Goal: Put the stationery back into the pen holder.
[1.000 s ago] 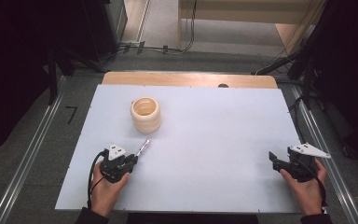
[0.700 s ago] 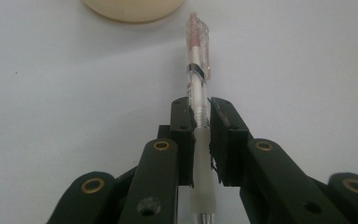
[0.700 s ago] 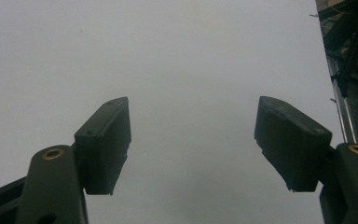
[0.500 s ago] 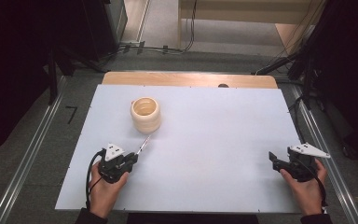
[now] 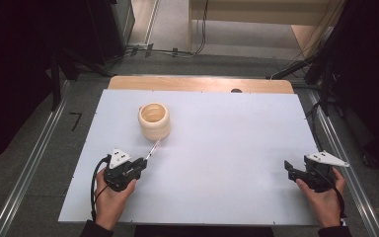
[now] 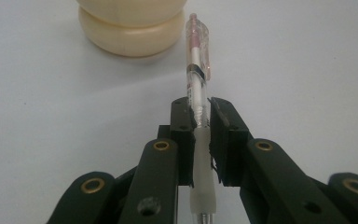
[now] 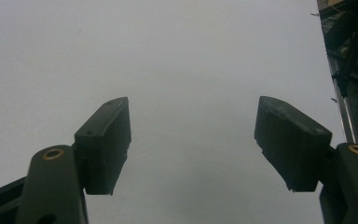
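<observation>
Left gripper (image 6: pixel 200 116), jaws: pressed together on a clear pen (image 6: pixel 198 70) with pink insides, gripped at mid-barrel; white grip sleeve below the jaws, clip end projecting toward the top centre of the left gripper view. Pen tip end lay just short of a cream ribbed cup (image 6: pixel 130 25) at upper left of that frame; contact between the two could not be judged.

Right gripper (image 7: pixel 193 140), jaws: stood wide apart, nothing between them, pale desk (image 7: pixel 177 56) surface beyond.

High view: left gripper (image 5: pixel 139 165) at lower left, held in a hand (image 5: pixel 111 197), pen (image 5: pixel 152 148) slanting up and right toward the cup (image 5: pixel 154 120). Cup upright in the upper left part of the white desk (image 5: pixel 227 143). Right gripper (image 5: pixel 291 170) at lower right, held in the other hand (image 5: pixel 325 200), near the desk's right edge, well apart from cup and pen.
</observation>
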`<state>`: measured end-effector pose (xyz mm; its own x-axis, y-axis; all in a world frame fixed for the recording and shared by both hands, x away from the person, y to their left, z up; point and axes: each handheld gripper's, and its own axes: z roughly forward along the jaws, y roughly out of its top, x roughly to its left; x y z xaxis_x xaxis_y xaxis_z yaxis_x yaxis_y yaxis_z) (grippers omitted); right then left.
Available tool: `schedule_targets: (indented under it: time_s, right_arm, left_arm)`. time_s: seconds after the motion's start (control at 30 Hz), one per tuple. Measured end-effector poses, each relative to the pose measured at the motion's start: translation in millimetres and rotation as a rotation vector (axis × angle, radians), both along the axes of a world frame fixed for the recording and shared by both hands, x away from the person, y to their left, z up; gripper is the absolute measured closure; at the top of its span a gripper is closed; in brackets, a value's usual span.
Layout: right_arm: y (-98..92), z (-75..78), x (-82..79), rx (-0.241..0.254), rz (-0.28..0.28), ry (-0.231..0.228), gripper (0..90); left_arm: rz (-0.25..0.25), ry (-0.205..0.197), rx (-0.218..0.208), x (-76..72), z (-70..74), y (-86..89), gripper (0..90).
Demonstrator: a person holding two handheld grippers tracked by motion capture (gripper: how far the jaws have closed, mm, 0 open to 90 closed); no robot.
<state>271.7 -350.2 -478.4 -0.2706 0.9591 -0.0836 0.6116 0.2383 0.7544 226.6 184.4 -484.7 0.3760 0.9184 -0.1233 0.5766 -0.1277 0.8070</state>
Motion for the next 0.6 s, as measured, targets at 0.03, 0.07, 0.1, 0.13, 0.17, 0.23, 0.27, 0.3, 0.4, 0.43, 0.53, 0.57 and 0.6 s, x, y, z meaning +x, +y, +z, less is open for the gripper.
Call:
schedule_targets:
  time_s: [0.03, 0.07, 0.1, 0.13, 0.17, 0.23, 0.27, 0.3, 0.4, 0.43, 0.53, 0.57, 0.6]
  right_arm:
    - [0.1, 0.1, 0.0, -0.001, 0.000, 0.000, 26.0]
    - [0.2, 0.1, -0.1, 0.000, 0.000, -0.001, 26.0]
    - [0.2, 0.2, -0.1, 0.000, 0.000, -0.002, 25.9]
    - [0.2, 0.2, -0.1, 0.000, -0.001, -0.002, 26.0]
    - [0.0, 0.2, -0.1, 0.001, -0.001, -0.001, 26.0]
    - [-0.3, 0.1, -0.1, 0.002, -0.001, -0.002, 25.9]
    - [-0.6, 0.2, -0.1, 0.002, 0.000, -0.004, 26.0]
    - [-0.6, 0.2, -0.2, 0.002, -0.001, -0.004, 25.9]
    - [-0.9, 0.1, 0.0, 0.001, 0.000, -0.003, 25.9]
    - [-0.9, 0.1, 0.1, 0.001, 0.000, -0.003, 26.0]
    - [-0.9, 0.3, 0.1, 0.002, 0.000, -0.005, 26.0]
    - [-0.8, 0.3, 0.0, 0.003, -0.001, -0.004, 26.0]
    - [-0.8, 0.3, 0.1, 0.002, 0.000, -0.004, 26.0]
  left_arm:
    - [-0.002, -0.003, -0.002, 0.8, 0.2, 0.3, 80.8]
    - [-0.002, -0.006, -0.005, 1.4, 0.5, 0.3, 80.8]
    - [-0.001, -0.008, -0.005, 1.8, 1.0, 0.6, 80.8]
    - [0.000, -0.009, -0.007, 2.4, 1.5, 0.8, 80.9]
    - [0.001, -0.012, -0.011, 2.6, 2.1, 1.1, 80.8]
    - [0.005, -0.018, -0.019, 3.1, 3.7, 1.6, 80.8]
    - [0.007, -0.023, -0.022, 3.2, 4.6, 1.8, 80.8]
    - [0.008, -0.026, -0.022, 3.3, 5.4, 2.2, 80.8]
    - [0.011, -0.028, -0.033, 3.7, 6.8, 3.1, 80.8]
    - [0.013, -0.031, -0.037, 3.8, 7.4, 3.4, 80.8]
    - [0.020, -0.043, -0.045, 3.3, 9.7, 4.7, 80.8]
    - [0.022, -0.047, -0.047, 2.9, 10.8, 5.2, 80.8]
    - [0.025, -0.051, -0.051, 2.7, 11.7, 5.5, 80.8]
